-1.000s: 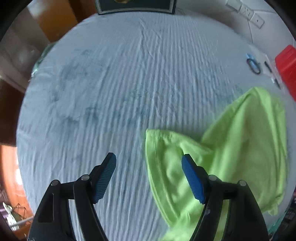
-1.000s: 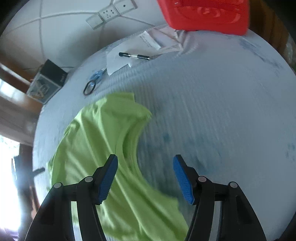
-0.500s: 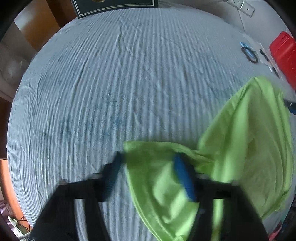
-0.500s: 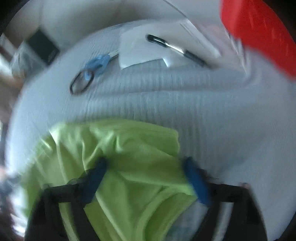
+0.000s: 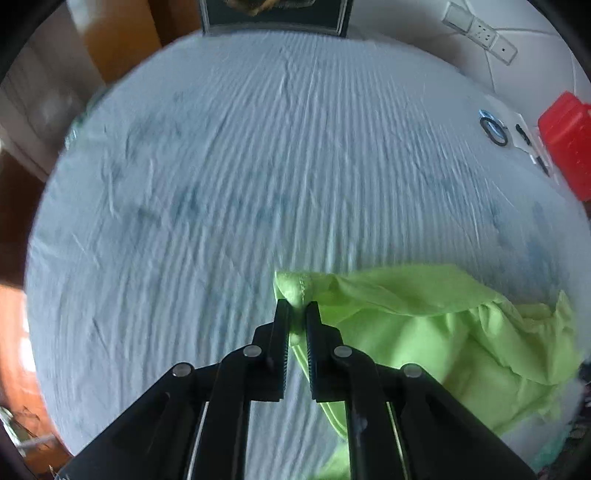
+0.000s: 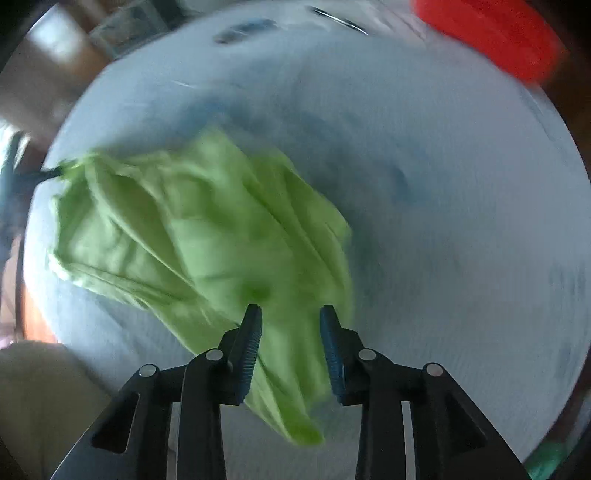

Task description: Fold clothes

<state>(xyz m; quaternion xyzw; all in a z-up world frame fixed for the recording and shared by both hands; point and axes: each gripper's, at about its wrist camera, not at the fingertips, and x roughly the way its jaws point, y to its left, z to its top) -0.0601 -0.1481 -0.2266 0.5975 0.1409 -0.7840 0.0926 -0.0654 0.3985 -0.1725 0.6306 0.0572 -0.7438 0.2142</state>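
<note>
Left wrist view: the left gripper (image 5: 297, 308) has its two fingers (image 5: 281, 325) almost together, and a stitched edge of the green shirt (image 5: 436, 332) is pinched between the tips. From the tips the shirt spreads to the right of the fingers, bunched in loose folds on the desk (image 5: 258, 166), which has a pale blue ribbed cover. Far ahead and to the right of the fingers lie scissors (image 5: 493, 129), a pen (image 5: 521, 133) and a red box (image 5: 567, 144), all well apart from the shirt. Straight ahead, past the far edge of the desk, stands a dark frame (image 5: 273, 16).

Right wrist view: this picture is blurred. The right gripper (image 6: 290, 312) has its fingers (image 6: 251, 339) partly open, with a clear gap between them. The shirt (image 6: 207, 229) lies in this gap and reaches ahead and to the left of the fingers; I cannot tell if the pads touch the cloth. The red box (image 6: 491, 33) is far ahead to the right.
</note>
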